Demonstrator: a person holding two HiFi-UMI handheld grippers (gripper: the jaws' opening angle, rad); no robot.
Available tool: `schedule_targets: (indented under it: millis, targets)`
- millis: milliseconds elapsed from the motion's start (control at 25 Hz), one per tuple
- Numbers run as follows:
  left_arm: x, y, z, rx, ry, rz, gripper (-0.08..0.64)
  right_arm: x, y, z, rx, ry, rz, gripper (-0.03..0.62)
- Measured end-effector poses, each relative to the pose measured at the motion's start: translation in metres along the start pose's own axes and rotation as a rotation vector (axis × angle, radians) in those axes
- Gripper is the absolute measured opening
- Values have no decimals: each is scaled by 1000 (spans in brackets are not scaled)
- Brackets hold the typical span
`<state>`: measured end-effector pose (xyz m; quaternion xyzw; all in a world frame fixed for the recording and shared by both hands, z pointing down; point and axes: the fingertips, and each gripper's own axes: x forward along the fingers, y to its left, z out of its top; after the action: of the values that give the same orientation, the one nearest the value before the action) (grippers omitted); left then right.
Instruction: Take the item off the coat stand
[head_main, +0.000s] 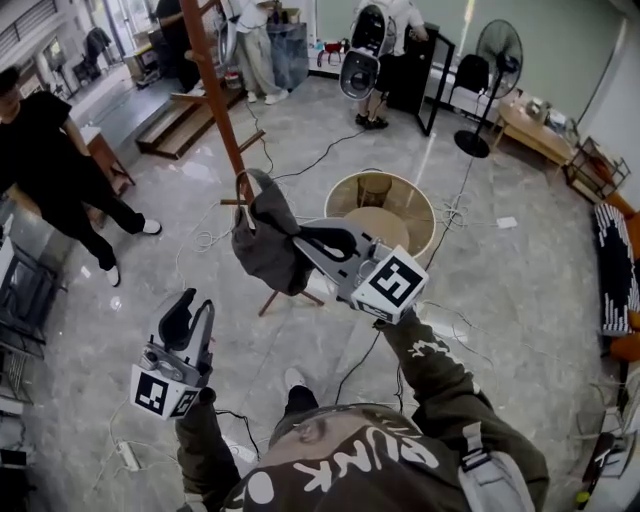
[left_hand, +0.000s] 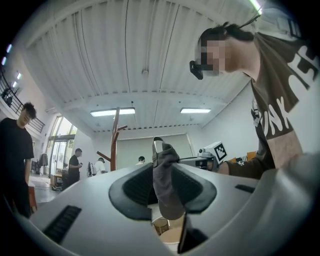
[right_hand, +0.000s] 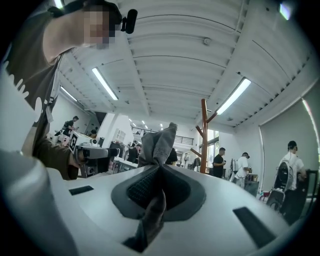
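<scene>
A dark grey cloth item (head_main: 262, 250) hangs beside the brown wooden coat stand (head_main: 222, 110), its top close to a low peg. I cannot tell whether it still rests on the peg. My right gripper (head_main: 300, 240) is shut on the item's right side; in the right gripper view the cloth (right_hand: 157, 145) is pinched between the black pads (right_hand: 142, 187). My left gripper (head_main: 190, 315) is lower left, apart from the item, jaws slightly parted and holding nothing. Through their gap the item (left_hand: 162, 175) shows, with the stand (left_hand: 115, 140) behind.
A round wicker table (head_main: 420, 205) stands just behind the stand on the grey floor. Cables (head_main: 330, 150) trail across the floor. A person in black (head_main: 50, 160) stands at left, others at the back. A standing fan (head_main: 497, 55) and a bench (head_main: 535, 130) are at right.
</scene>
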<state>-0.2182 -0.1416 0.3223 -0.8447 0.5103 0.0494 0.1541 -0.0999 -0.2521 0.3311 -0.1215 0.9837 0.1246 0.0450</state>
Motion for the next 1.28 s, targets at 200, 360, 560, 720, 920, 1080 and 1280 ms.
schedule_targets:
  millis: [200, 360, 560, 720, 920, 1080, 1280]
  targets:
    - [-20, -76, 14, 25, 29, 47, 114, -62, 38, 6, 22, -25, 56, 28]
    - [-32, -120, 31, 24, 60, 75, 114, -100, 60, 20, 45, -33, 89, 26]
    - [-47, -155, 47, 40, 63, 75, 114, -130, 86, 34, 55, -60, 95, 28]
    - [-53, -169, 59, 43, 58, 68, 114, -144, 99, 42, 78, -73, 85, 28]
    - [-75, -172, 65, 37, 47, 72, 114, -152, 122, 42, 84, -66, 68, 28]
    - [-95, -157, 68, 36, 48, 78, 114, -143, 138, 43, 58, -56, 42, 28]
    - [-106, -146, 77, 45, 31, 64, 114, -131, 148, 49, 36, -56, 23, 28]
